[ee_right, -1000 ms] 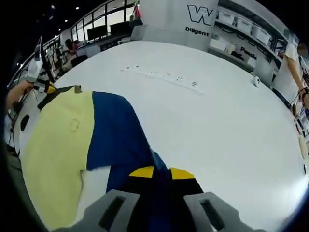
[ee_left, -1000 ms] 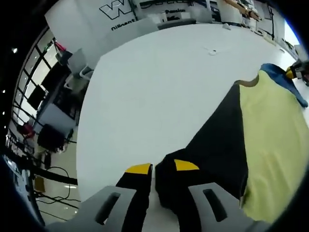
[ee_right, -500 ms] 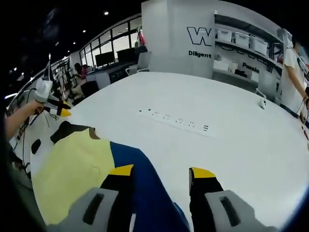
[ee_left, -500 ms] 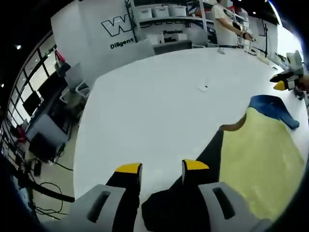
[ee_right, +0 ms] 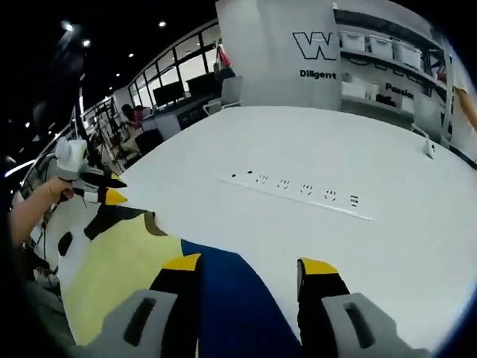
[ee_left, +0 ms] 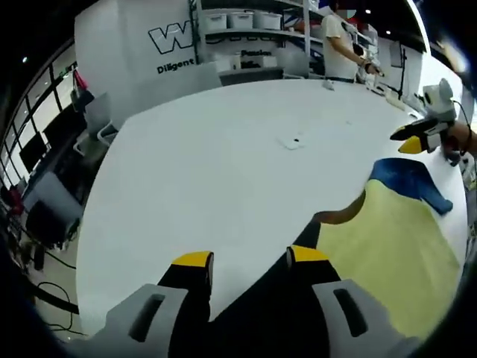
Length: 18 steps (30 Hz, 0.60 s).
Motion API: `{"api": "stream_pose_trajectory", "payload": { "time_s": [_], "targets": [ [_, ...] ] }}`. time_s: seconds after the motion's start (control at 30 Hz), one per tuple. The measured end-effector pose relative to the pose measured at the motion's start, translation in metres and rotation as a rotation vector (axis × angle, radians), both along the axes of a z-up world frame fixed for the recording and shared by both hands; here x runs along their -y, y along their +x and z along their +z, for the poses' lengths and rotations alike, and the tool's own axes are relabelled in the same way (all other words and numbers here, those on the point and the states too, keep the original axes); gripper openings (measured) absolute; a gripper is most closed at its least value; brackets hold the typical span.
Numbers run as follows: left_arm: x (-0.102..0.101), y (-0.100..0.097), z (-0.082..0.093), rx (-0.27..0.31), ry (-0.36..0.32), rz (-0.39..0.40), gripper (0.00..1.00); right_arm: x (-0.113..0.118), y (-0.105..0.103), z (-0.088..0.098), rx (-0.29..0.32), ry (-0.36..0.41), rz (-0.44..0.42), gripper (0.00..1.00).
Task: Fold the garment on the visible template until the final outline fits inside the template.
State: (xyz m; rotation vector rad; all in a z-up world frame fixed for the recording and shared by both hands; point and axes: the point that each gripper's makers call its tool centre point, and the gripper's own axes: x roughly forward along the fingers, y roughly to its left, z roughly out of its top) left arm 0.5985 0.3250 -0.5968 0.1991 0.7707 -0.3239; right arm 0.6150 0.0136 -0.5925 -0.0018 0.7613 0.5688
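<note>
Garment: soft, light yellow, black and blue fabric shirt [ee_left: 387, 253] flat on white counter [ee_left: 223, 171]; best pinched at sleeve edges.
Left hand-held gripper [ee_left: 250, 261]: jaws apart, empty.
Right hand-held gripper [ee_right: 250, 265]: jaws apart, empty.

White table [ee_left: 223, 164] with garment [ee_left: 387, 253], power strip [ee_right: 298, 186].

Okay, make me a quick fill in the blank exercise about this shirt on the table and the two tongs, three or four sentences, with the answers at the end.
1. The middle panel of the garment is ____ in colour.
2. The sleeve near the right tongs is ____.
3. The jaws of the left tongs stand ____.
4. The garment lies on a ____ table.

Missing words: yellow; blue; open; white
</note>
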Motion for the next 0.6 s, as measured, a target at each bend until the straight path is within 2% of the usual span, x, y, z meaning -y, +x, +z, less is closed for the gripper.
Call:
{"api": "stream_pose_trajectory", "payload": {
  "time_s": [0.07,0.17,0.23,0.27,0.37,0.4,0.43,0.5,0.53,0.6],
  "targets": [
    [0.008,0.001,-0.006,-0.011,-0.025,-0.01,0.4,-0.004,-0.003,-0.01,-0.045,0.003,0.002,0.42],
    [0.018,0.001,-0.018,-0.039,-0.027,-0.038,0.38,-0.011,-0.003,-0.02,-0.119,0.052,-0.017,0.36],
    [0.025,-0.002,-0.027,-0.066,-0.034,-0.074,0.37,-0.015,-0.004,-0.025,-0.164,0.088,-0.024,0.29],
    [0.026,-0.004,-0.03,-0.077,-0.032,-0.076,0.36,-0.015,-0.003,-0.027,-0.166,0.084,-0.021,0.26],
    [0.029,-0.008,-0.035,-0.09,-0.022,-0.108,0.36,-0.015,-0.006,-0.031,-0.171,0.058,-0.013,0.26],
    [0.029,-0.008,-0.033,-0.077,-0.025,-0.116,0.35,-0.016,-0.01,-0.033,-0.184,0.051,0.001,0.24],
    [0.029,-0.009,-0.034,-0.092,-0.035,-0.112,0.35,-0.017,-0.013,-0.033,-0.189,0.05,0.011,0.2],
    [0.03,-0.008,-0.035,-0.099,-0.053,-0.122,0.34,-0.024,-0.024,-0.03,-0.19,0.046,0.051,0.05],
    [0.03,-0.009,-0.036,-0.103,-0.055,-0.124,0.33,-0.025,-0.028,-0.03,-0.189,0.037,0.069,0.0],
    [0.029,-0.011,-0.036,-0.106,-0.036,-0.135,0.29,-0.027,-0.03,-0.026,-0.161,0.017,0.099,0.0]
  ]
}}
